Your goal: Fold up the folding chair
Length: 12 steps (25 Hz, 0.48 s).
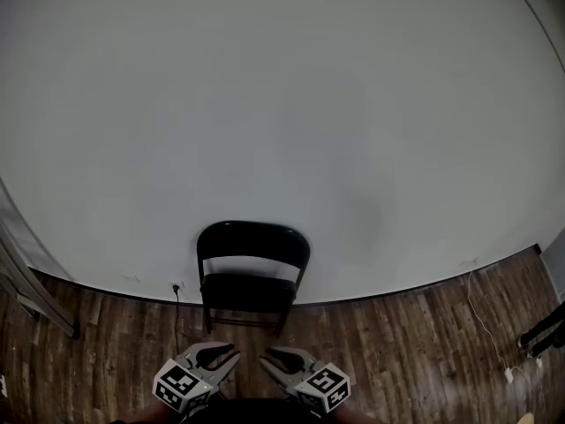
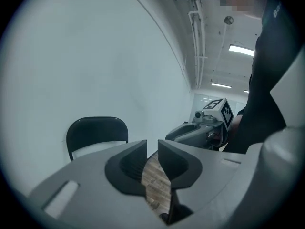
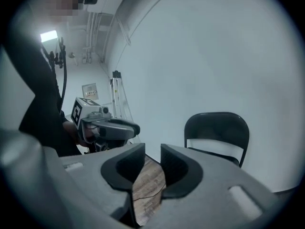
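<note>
One black folding chair [image 1: 253,268]; two tools, left tool [image 1: 233,357] and right tool [image 1: 265,359]

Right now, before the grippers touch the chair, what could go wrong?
1. The chair stands by the wall; folding may knock it against it.
2. A cable hangs beside its leg and could snag.
3. The left gripper and right gripper are empty, jaws barely apart, maybe too narrow for the frame.

A black chair [image 1: 253,272] stood open against the wall [image 1: 282,104]; the left tool [image 1: 231,357] and right tool [image 1: 267,360] hovered at six o'clock.
</note>
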Tool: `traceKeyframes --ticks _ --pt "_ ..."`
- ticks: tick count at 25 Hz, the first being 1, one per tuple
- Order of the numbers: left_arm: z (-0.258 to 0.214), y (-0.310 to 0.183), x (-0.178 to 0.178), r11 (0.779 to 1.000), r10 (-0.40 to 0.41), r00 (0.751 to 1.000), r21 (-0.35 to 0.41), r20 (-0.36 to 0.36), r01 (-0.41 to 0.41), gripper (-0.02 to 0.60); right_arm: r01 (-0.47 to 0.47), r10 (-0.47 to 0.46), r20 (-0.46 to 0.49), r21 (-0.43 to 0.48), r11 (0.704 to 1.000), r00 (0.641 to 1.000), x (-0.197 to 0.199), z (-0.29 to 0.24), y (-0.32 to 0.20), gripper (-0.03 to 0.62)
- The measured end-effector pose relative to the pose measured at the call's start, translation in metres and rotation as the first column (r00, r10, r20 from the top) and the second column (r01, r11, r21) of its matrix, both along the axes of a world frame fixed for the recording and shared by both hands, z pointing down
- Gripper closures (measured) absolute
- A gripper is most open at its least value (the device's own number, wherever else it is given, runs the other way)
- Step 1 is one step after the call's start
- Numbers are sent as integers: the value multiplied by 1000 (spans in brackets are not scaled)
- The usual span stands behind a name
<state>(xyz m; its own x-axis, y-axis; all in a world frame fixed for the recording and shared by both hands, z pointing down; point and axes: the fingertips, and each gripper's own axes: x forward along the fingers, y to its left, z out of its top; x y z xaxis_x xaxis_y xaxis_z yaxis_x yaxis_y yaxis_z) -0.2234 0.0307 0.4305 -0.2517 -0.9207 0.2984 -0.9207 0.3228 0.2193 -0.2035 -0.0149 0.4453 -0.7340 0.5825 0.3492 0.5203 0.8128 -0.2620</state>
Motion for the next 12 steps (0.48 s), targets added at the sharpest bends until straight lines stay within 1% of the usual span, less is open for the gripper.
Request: traceKeyframes --ticks 2,6,9,11,12 --pt "-5 -10 9 1000 2 1000 12 7 -2 523 4 -3 26 -41 999 1000 10 -9 -8 527" --pt "-9 -26 25 999 5 1000 43 21 -6 571 0 8 74 -104 995 997 25 -19 -26 591" --pt "-4 -32 37 998 15 1000 52 24 -16 580 0 13 90 -134 991 996 30 -14 -30 591" --pt "3 -34 44 999 17 999 43 40 -19 580 9 5 102 -135 991 995 34 -9 -28 591" --pt "6 -36 48 999 21 999 36 37 -22 580 15 -1 107 -128 992 994 35 -6 -28 591"
